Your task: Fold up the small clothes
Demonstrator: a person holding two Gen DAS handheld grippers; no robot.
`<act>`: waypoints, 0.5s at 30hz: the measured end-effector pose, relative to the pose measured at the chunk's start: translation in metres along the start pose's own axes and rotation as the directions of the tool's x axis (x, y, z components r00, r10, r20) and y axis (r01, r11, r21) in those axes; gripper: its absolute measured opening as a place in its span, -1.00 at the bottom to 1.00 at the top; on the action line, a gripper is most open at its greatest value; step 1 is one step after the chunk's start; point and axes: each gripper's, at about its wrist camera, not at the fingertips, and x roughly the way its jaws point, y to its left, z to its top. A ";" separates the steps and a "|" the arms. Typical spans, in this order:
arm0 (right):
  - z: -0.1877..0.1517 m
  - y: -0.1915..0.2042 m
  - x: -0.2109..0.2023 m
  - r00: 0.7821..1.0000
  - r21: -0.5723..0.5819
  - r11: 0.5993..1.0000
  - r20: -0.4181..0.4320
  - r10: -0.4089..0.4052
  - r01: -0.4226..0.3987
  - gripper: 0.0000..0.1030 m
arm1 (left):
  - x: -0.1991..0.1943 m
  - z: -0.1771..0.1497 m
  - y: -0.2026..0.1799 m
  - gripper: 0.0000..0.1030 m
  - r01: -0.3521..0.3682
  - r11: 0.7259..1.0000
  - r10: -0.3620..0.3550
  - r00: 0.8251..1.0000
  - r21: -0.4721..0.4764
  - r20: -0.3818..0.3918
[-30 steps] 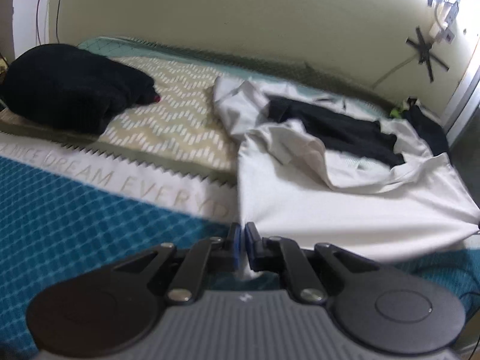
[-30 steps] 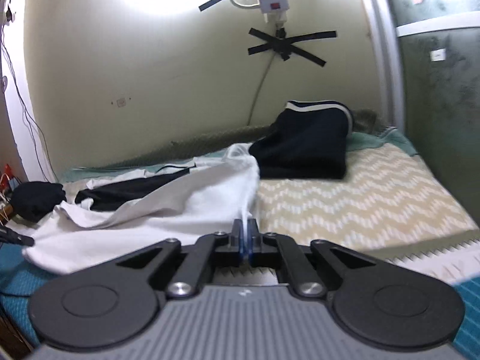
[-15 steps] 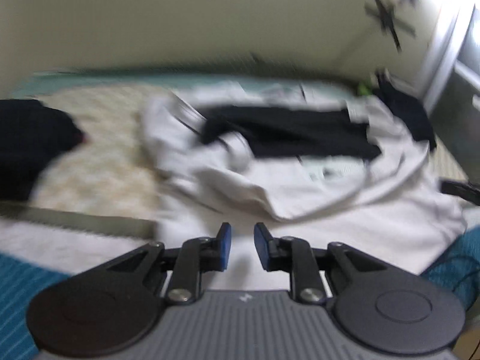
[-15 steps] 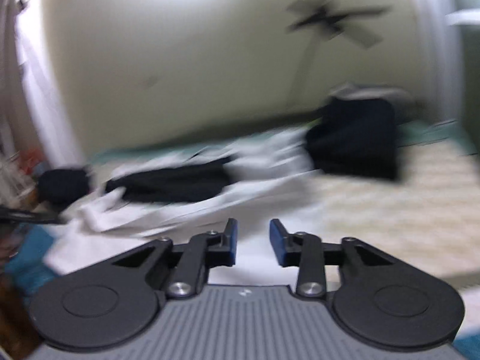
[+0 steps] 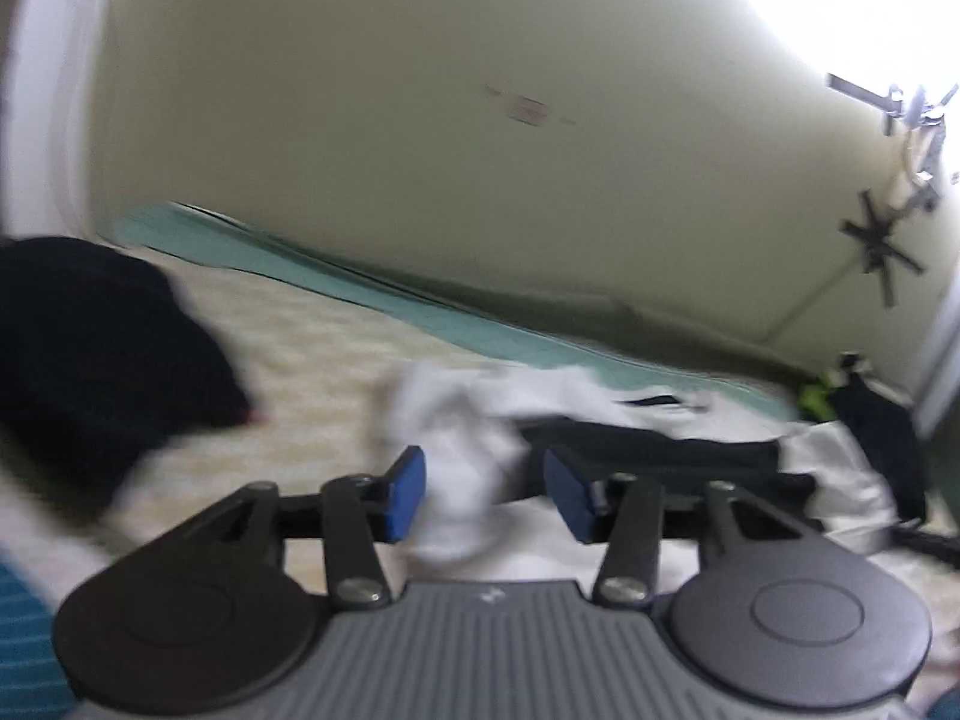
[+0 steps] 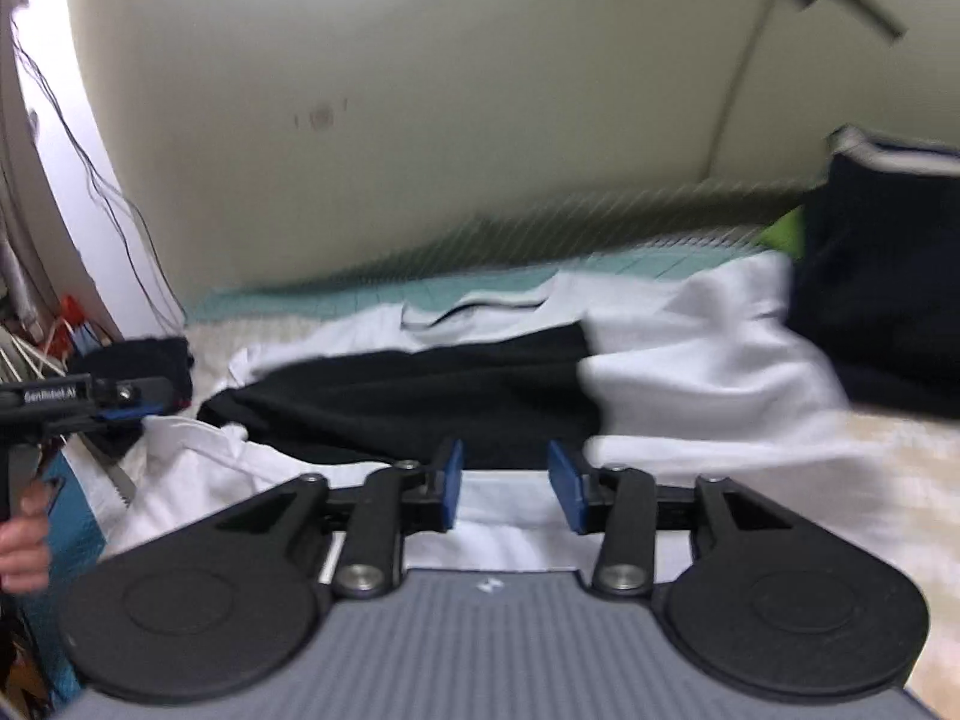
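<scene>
Now your left gripper (image 5: 483, 495) is hovering released, jaws just opening, above the white garment (image 5: 462, 450) lying mid-bed (image 5: 312, 354). Rightward, your right gripper (image 6: 504, 486) is likewise spreading empty over its near hem.

The bed (image 6: 900, 468) has a cream cover with a zigzag pattern. A teal sheet (image 5: 360, 282) runs along the far edge by the wall, and blue shows at the near corner. A white shirt (image 6: 690, 372) lies spread out on the bed, rumpled, with a wide black band (image 6: 420, 396) across it. A black bundle (image 5: 90, 354) sits on the cover near the shirt, at one end of the bed. A dark folded pile (image 6: 882, 276) with a white stripe on top sits at the other end, touching the shirt's edge. Something bright green (image 6: 786, 234) peeks out beside that pile.
</scene>
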 end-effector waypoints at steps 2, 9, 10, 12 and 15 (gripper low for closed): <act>-0.013 -0.023 -0.033 0.998 0.017 0.999 0.048 -0.046 0.045 0.06 | -0.010 -0.012 0.013 0.01 -0.045 0.999 0.046 0.998 0.024 -0.043; -0.063 -0.073 -0.088 0.971 0.084 0.968 -0.007 -0.238 0.238 0.00 | -0.023 -0.065 0.004 0.02 -0.074 0.980 0.105 0.981 0.186 -0.161; -0.069 -0.074 -0.087 0.968 0.079 0.965 -0.024 -0.248 0.250 -0.14 | -0.023 -0.071 -0.001 -0.24 -0.080 0.973 0.117 0.980 0.216 -0.163; -0.075 -0.071 -0.086 0.951 0.033 0.950 -0.012 -0.309 0.309 -0.59 | -0.025 -0.072 -0.004 -0.33 -0.080 0.970 0.118 0.981 0.228 -0.157; -0.073 -0.068 -0.087 0.938 -0.022 0.938 -0.019 -0.347 0.347 -0.38 | -0.030 -0.065 0.005 -0.34 -0.113 0.970 0.153 0.972 0.216 -0.177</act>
